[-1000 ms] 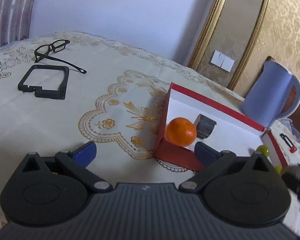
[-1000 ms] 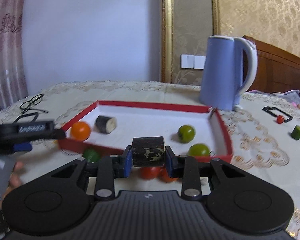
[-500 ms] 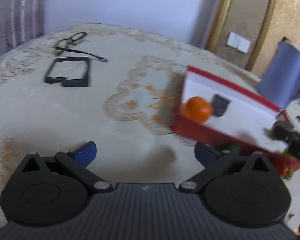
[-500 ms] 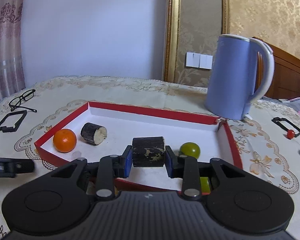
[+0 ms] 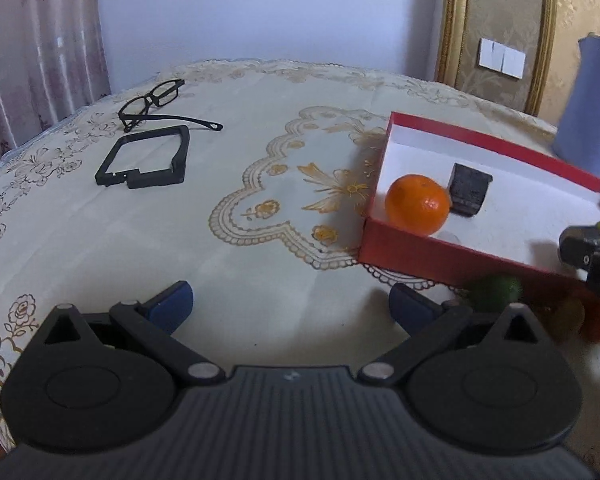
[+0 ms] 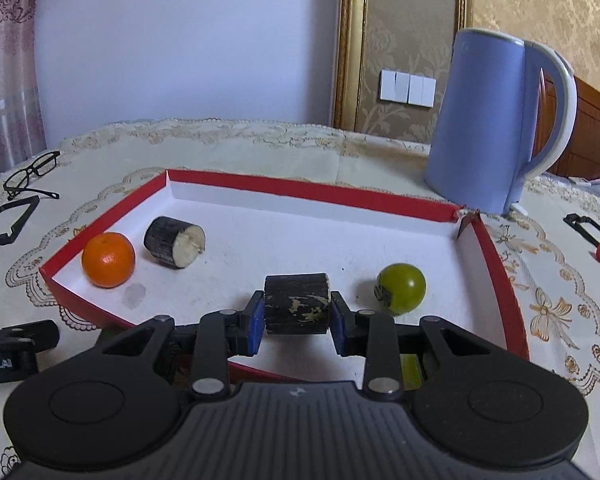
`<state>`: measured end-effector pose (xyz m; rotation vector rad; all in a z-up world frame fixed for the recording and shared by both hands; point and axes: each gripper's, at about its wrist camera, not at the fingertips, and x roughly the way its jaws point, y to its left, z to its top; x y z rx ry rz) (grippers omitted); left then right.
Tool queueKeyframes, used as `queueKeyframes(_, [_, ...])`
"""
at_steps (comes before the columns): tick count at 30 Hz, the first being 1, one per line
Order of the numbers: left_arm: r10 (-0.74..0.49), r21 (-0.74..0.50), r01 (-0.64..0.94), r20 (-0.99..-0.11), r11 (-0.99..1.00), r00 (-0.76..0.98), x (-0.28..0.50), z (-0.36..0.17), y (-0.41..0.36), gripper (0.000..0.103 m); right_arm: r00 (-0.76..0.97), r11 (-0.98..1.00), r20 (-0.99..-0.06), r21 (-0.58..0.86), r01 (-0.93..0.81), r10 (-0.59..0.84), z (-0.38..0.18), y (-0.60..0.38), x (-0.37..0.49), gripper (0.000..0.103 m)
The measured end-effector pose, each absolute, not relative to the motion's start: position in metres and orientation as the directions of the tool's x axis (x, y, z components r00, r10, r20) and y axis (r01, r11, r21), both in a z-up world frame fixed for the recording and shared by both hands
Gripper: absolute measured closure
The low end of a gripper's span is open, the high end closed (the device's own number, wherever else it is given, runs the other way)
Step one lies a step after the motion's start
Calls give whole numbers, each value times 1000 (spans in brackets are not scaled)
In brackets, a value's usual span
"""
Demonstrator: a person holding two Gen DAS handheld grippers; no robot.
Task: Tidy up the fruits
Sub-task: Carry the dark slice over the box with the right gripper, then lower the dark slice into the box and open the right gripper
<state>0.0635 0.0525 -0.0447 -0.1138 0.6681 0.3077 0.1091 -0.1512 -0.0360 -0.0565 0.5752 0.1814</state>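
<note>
Right gripper (image 6: pixel 297 316) pinches a dark log (image 6: pixel 296 303) betw. both pads, held over the tray's (image 6: pixel 504 280) near edge. Green fruit (image 6: pixel 402 288) sits just right of it inside the tray, near the right wall. Orange (image 6: pixel 108 259) and a 2nd log piece (image 6: pixel 174 242) lie side by side in the tray's left corner. Kettle (image 6: pixel 488 120) stands behind the far right corner. Left gripper (image 5: pixel 290 306) spread wide, holding nothing, over the cloth (image 5: pixel 180 240) left of the tray; another green fruit (image 5: pixel 498 292) lies outside the tray's near wall. Glasses (image 5: pixel 156 102) and a black frame (image 5: pixel 146 158) lie far left.
</note>
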Motion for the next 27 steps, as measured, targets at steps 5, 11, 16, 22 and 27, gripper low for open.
queueKeyframes(5, [250, -1, -319, -618, 948, 745, 64, -46, 52, 0, 817, 983, -554, 4, -186, 157, -39, -151, 112, 71])
queueKeyframes(11, [250, -1, -319, -618, 948, 745, 65, -46, 52, 0, 813, 983, -561, 9, -184, 157, -39, -152, 112, 71])
queueKeyframes(16, [250, -1, -319, -618, 948, 745, 64, -46, 52, 0, 813, 982, -560, 7, -187, 159, -38, -152, 111, 71])
queueKeyframes(22, [250, -1, -319, -618, 948, 745, 64, -46, 52, 0, 823, 982, -544, 12, -188, 164, -30, -156, 99, 70])
queueKeyframes(27, [250, -1, -319, -618, 948, 745, 64, -46, 52, 0, 855, 983, -496, -13, -181, 151, -19, -160, 76, 55])
